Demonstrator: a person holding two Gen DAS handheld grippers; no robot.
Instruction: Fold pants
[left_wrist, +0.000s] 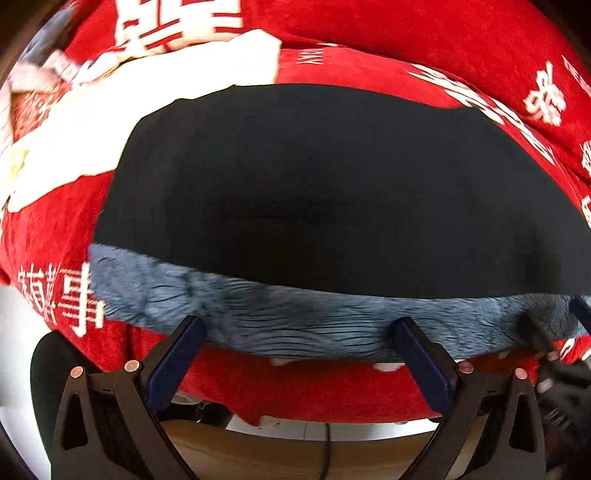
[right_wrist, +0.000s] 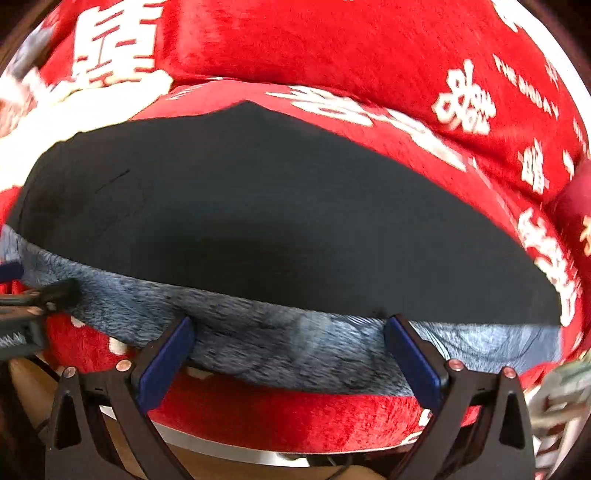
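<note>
Pants (left_wrist: 325, 192), black with a fuzzy grey-blue lining band (left_wrist: 295, 317) along the near edge, lie spread flat on a red blanket (left_wrist: 424, 33) with white characters, while the left gripper (left_wrist: 299, 332) and right gripper (right_wrist: 288, 328) both gape wide at that band, seemingly without clamping it.

The black pants (left_wrist: 314, 192) cover most of the red blanket (left_wrist: 424, 37), fuzzy grey lining (left_wrist: 295, 317) at the near edge. Both grippers sit wide open there, side by side, the right gripper (right_wrist: 288, 350) just beside the left gripper (left_wrist: 299, 350). A white cloth (left_wrist: 110, 107) crowds the far left corner; far right blanket is bare.
</note>
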